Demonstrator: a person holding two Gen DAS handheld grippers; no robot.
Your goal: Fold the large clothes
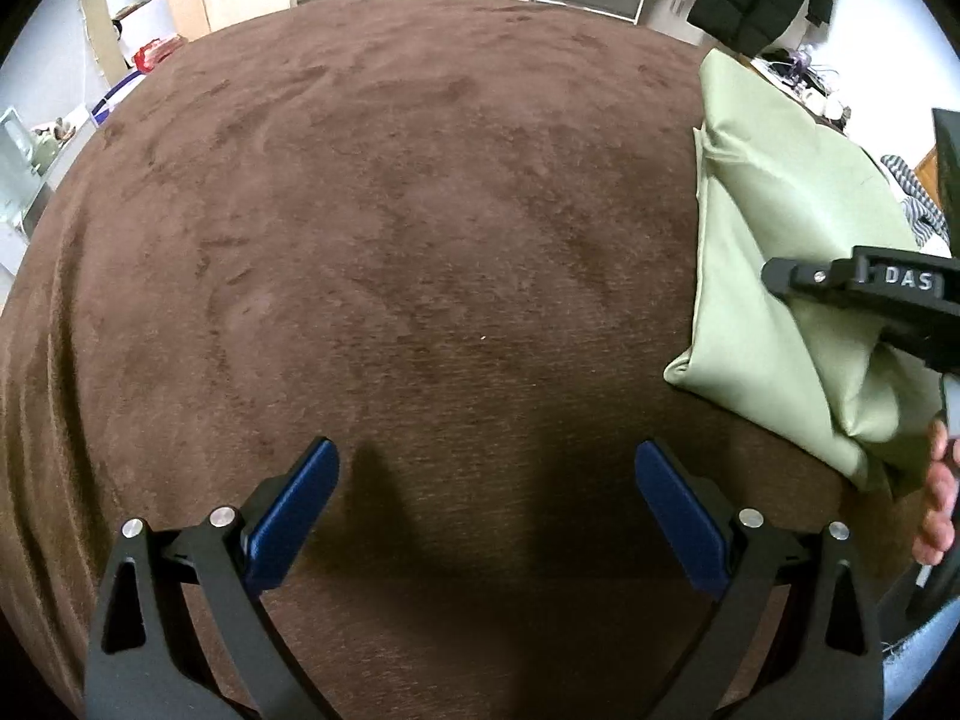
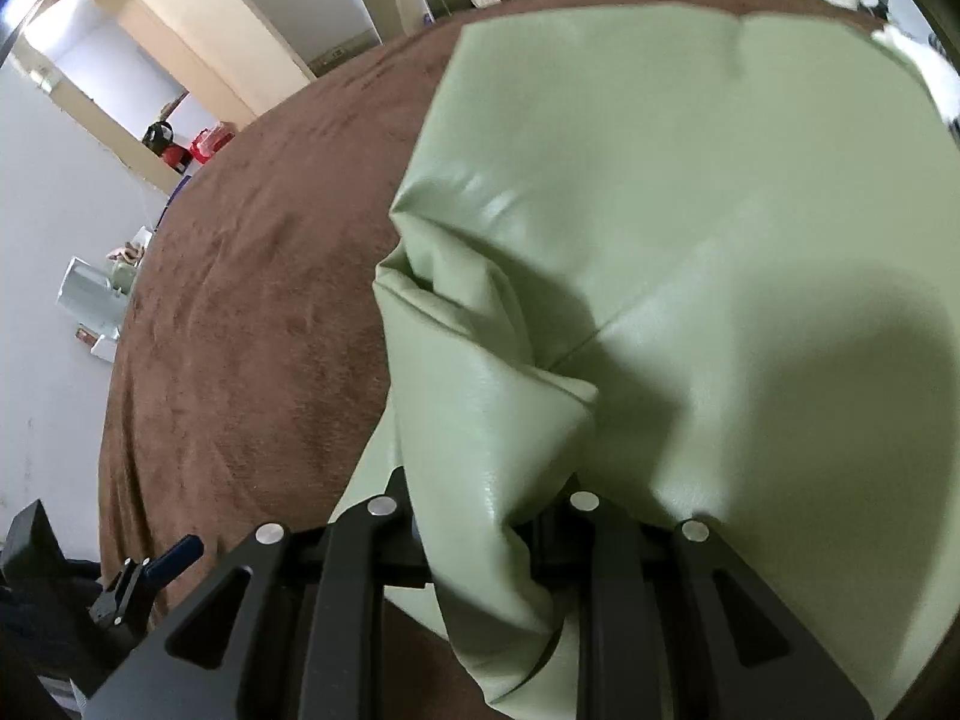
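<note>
Green garment [image 1: 774,252], long axis apparently front-to-back.

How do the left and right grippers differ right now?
The left gripper stands open, blue pads wide apart; the right gripper is shut on the green garment.
The left gripper holds nothing and sits over the bare brown blanket; the right gripper has a bunched fold of the green garment between its fingers.
Both are black two-finger tools pointing down at the bed.

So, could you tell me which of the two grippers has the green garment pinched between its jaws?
The right gripper: its jaws are closed on a bunched fold of the green garment. The left gripper hangs open over the bare brown blanket, holding nothing.
</note>
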